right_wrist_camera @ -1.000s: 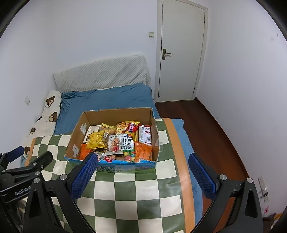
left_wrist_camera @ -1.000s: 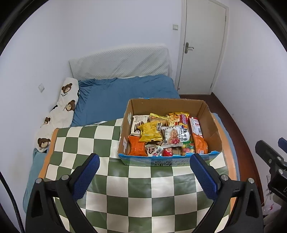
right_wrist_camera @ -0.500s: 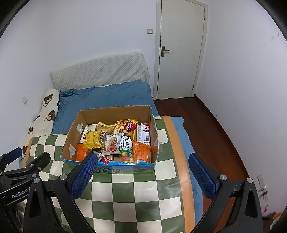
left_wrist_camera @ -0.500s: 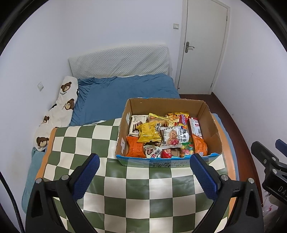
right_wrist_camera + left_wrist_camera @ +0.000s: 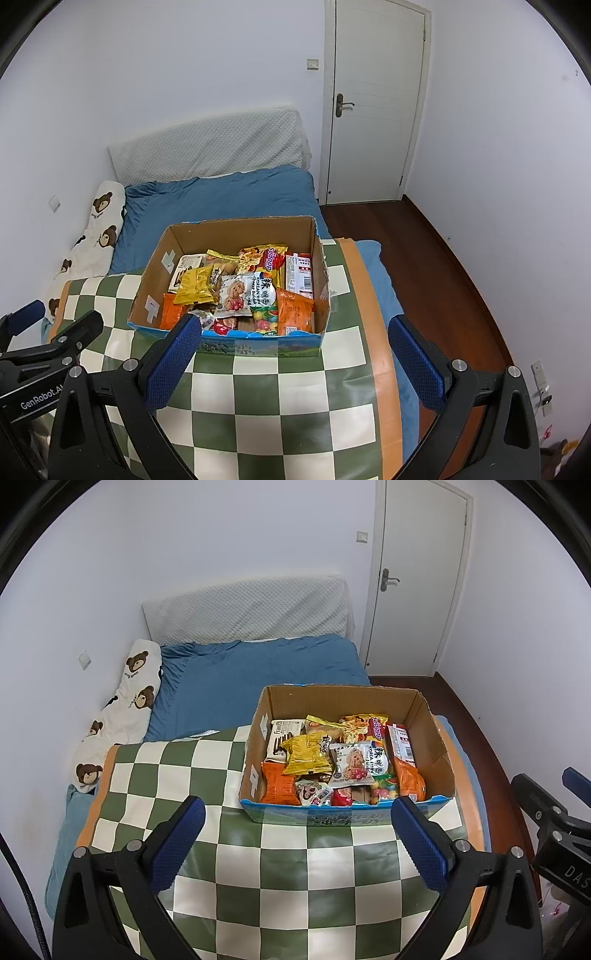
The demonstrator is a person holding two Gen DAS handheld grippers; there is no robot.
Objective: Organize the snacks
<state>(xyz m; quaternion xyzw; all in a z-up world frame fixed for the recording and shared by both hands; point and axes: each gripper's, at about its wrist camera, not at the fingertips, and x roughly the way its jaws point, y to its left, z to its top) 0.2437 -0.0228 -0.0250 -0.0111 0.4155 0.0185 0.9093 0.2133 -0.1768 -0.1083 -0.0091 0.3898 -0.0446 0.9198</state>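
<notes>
Two tools are in view, one per hand, each with two blue-padded fingers spread wide and holding nothing. The left tool [image 5: 295, 823] hangs over the checkered worktop [image 5: 177, 775] just short of the cardboard box [image 5: 255, 753], its fingers apart on either side of the box's near wall. The right tool [image 5: 291, 343] sits likewise in front of the box [image 5: 151, 280], with its left pad [image 5: 173, 354] overlapping the box's near left corner in the view; whether it touches cannot be told.

One box stands on the worktop, toward its far right part, open at the top, with a blue printed band along the near wall. Inside it lies a heap of snacks, too overlapped for a full count. Among those that can be told apart: one yellow packet [image 5: 306, 757] left of centre, two orange packets [image 5: 277, 786] [image 5: 408, 781] at the near left and near right corners, one white packet with a biscuit picture [image 5: 356, 764] in the middle, one dark-and-white wafer pack [image 5: 282, 736] at the far left, and one red-and-white pack [image 5: 400, 742] along the right wall.

Beyond the box lies one bed [image 5: 240, 686] under a blue sheet, with one bear-print pillow [image 5: 125, 709] at its left side. One white door [image 5: 417, 579] stands shut behind the box to the right.
</notes>
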